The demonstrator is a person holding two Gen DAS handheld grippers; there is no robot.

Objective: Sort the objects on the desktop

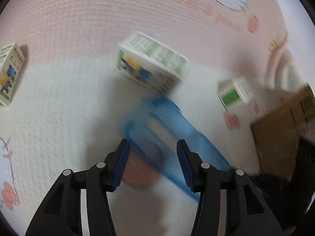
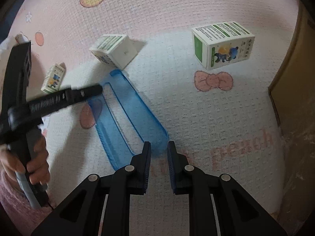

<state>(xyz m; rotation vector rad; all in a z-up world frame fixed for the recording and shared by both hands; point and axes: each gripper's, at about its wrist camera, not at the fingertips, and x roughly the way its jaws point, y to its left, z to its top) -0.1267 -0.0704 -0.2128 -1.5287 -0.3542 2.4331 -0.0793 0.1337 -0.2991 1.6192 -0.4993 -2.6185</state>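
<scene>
Just beyond the narrowly parted, empty right gripper (image 2: 159, 147), a blue tray (image 2: 126, 116) is seen lying flat on the pink-and-white mat (image 2: 196, 118). The left gripper (image 1: 153, 144) is held wide over the tray's far end. Three medicine boxes (image 2: 222, 45) are scattered beyond; a brown cardboard edge (image 2: 291, 90) bounds the right.
</scene>
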